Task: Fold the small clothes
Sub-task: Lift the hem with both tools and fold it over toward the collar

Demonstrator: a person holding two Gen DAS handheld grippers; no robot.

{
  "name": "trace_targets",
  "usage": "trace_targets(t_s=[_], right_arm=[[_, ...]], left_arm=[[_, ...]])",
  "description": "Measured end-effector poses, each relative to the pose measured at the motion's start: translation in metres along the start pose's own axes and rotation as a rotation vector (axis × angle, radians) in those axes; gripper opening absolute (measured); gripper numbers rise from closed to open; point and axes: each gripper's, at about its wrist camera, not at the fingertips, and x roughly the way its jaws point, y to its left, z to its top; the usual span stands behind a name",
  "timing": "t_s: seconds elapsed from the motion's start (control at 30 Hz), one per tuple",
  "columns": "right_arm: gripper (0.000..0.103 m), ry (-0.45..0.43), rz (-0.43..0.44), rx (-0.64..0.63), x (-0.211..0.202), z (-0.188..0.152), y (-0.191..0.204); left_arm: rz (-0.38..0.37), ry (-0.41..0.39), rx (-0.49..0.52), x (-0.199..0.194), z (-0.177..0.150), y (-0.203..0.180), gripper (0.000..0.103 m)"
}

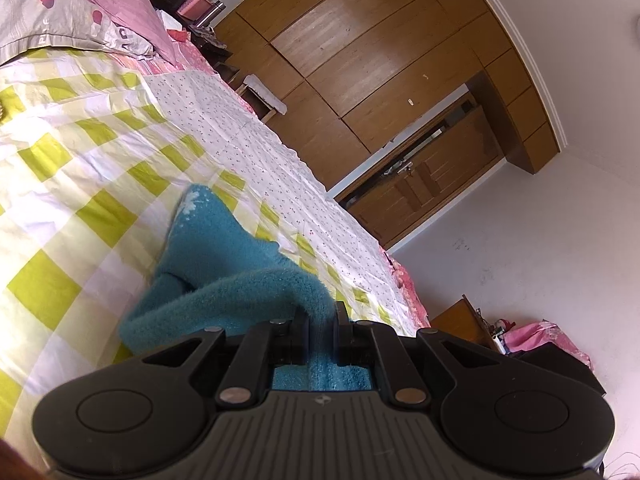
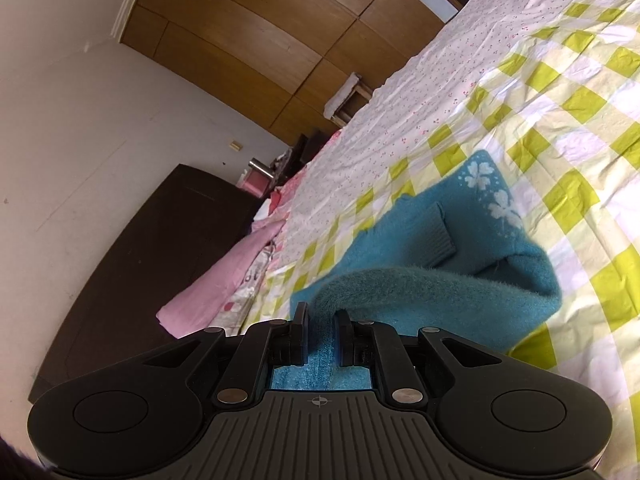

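Observation:
A small fuzzy teal sweater (image 1: 224, 264) with white flower prints lies on the green-and-white checked bedspread (image 1: 80, 152). My left gripper (image 1: 322, 316) is shut on a raised edge of the sweater, which is lifted off the bed while the far part rests flat. In the right wrist view the same sweater (image 2: 460, 240) shows a ribbed sleeve cuff and two white flowers. My right gripper (image 2: 322, 316) is shut on another lifted edge of it. The held edge stretches between the two grippers above the bedspread (image 2: 560, 92).
Pink and grey pillows (image 1: 80, 12) lie at the head of the bed. A dark headboard (image 2: 152, 248) stands behind them. A wooden wardrobe (image 1: 380, 60) lines the far wall beyond the bed's edge. A small wooden stool (image 2: 348, 100) stands beside the bed.

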Motion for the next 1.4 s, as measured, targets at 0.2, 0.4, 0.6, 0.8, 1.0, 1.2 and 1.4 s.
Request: trace_targets(t_s=[0.2,0.4,0.6,0.8,1.0,1.2,1.4], right_arm=[[0.012,-0.018,-0.009,0.031,0.034,0.027,-0.006],[0.012,-0.043,-0.041,0.100,0.070,0.053,-0.028],[0.012,-0.077,-0.113,0.162,0.114,0.077,-0.056],[0.013,-0.069,-0.210,0.192,0.151,0.084,-0.083],[0.017,-0.076,-0.231,0.222,0.164,0.082,-0.097],[0.020,-0.080,-0.240,0.217,0.167,0.084,-0.099],[0.033,-0.080,-0.211,0.215,0.164,0.087,-0.099]], left_arm=[[0.003,-0.021,-0.010,0.034,0.023,0.006,0.015],[0.052,-0.021,0.017,0.077,0.047,0.013,0.015],[0.124,-0.026,0.008,0.124,0.064,0.032,0.015],[0.179,0.000,-0.048,0.154,0.063,0.057,0.015],[0.193,-0.011,-0.082,0.157,0.061,0.064,0.017],[0.195,-0.034,-0.117,0.157,0.062,0.064,0.017],[0.184,-0.058,-0.116,0.154,0.062,0.059,0.022]])
